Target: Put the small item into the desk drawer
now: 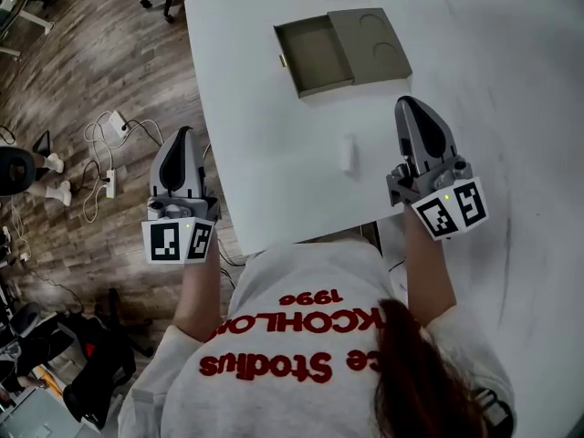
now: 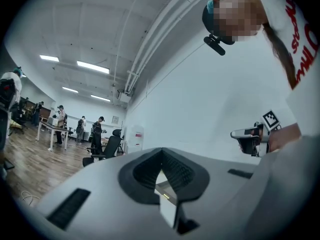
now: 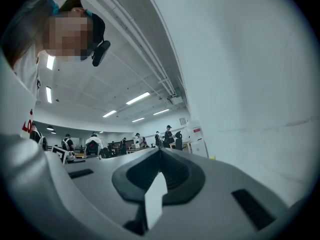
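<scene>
As the small white block (image 1: 348,153) lies on the table (image 1: 265,153) just left of my right gripper (image 1: 408,108), nearer than the open drawer (image 1: 315,57), and that gripper and my left gripper (image 1: 182,135) are pressed together, empty, I should spread the right jaws before straddling the block squarely.

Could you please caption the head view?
Left gripper and right gripper, both shut, flank the small white item, drawer open beyond.
</scene>
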Action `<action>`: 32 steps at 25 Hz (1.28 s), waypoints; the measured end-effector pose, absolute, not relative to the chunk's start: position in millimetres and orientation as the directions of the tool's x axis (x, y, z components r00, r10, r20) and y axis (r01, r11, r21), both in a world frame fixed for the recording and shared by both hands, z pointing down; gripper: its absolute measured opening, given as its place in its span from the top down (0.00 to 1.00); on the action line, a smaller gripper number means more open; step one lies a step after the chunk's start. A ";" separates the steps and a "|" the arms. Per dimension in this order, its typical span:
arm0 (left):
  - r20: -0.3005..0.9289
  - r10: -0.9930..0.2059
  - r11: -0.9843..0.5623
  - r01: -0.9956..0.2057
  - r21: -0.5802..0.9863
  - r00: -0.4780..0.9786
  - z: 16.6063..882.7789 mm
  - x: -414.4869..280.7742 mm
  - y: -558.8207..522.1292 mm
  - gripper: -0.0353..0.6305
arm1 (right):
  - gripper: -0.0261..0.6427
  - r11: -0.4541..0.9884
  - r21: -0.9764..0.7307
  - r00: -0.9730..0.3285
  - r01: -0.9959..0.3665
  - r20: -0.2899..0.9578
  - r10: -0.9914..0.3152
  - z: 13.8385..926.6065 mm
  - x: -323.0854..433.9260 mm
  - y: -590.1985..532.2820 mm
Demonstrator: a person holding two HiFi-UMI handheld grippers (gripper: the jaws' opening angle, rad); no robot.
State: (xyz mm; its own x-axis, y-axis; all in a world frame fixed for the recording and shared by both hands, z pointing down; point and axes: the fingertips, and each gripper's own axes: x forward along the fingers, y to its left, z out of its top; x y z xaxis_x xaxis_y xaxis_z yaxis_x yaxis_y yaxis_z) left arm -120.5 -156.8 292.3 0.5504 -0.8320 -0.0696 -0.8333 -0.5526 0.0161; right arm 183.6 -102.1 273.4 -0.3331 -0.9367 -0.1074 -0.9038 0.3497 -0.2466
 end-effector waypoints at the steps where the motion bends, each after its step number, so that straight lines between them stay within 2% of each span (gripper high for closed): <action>1: -0.071 -0.837 -0.545 -0.838 0.015 0.543 290.8 -118.7 -157.4 0.94 | 0.95 0.359 -0.247 -0.343 -0.900 -0.106 -0.933 273.0 185.8 -106.8; 10: -0.042 -0.847 -0.530 -0.848 -0.015 0.530 298.3 -101.7 -172.0 0.94 | 0.95 0.389 -0.281 -0.388 -0.877 -0.062 -0.920 295.3 189.4 -144.9; 16: -0.026 -0.829 -0.559 -0.829 0.015 0.559 309.8 -96.9 -177.8 0.94 | 0.95 0.336 -0.260 -0.342 -0.905 -0.022 -0.939 299.2 187.3 -143.5; 19: -0.016 -0.819 -0.574 -0.818 0.022 0.574 316.1 -92.7 -183.5 0.94 | 0.95 0.297 -0.234 -0.314 -0.926 0.039 -0.949 315.3 188.9 -145.5; 24: 0.035 -0.792 -0.609 -0.792 0.043 0.610 341.3 -78.0 -184.5 0.94 | 0.95 0.230 -0.279 -0.294 -0.932 0.216 -0.931 384.6 187.9 -139.9; 25: 0.047 -0.785 -0.615 -0.787 0.048 0.617 348.2 -74.9 -183.9 0.94 | 0.93 0.214 -0.299 -0.294 -0.930 0.256 -0.921 402.9 186.4 -137.3; 27: 0.073 -0.776 -0.624 -0.779 0.055 0.627 361.4 -70.2 -183.9 0.94 | 0.81 0.190 -0.332 -0.304 -0.924 0.337 -0.891 440.0 180.5 -132.8; 32: 0.126 -0.756 -0.638 -0.766 0.078 0.642 385.9 -59.0 -180.9 0.94 | 0.68 0.145 -0.337 -0.315 -0.930 0.530 -0.788 520.4 163.9 -111.8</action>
State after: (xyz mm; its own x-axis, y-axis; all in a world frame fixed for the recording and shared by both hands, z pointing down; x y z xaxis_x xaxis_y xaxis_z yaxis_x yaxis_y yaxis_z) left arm -59.0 -180.9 385.9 0.6419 -0.7564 0.1260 -0.7665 -0.6375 0.0776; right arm 163.9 -111.8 520.4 -0.3147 -0.7876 0.5298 -0.9303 0.1452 -0.3369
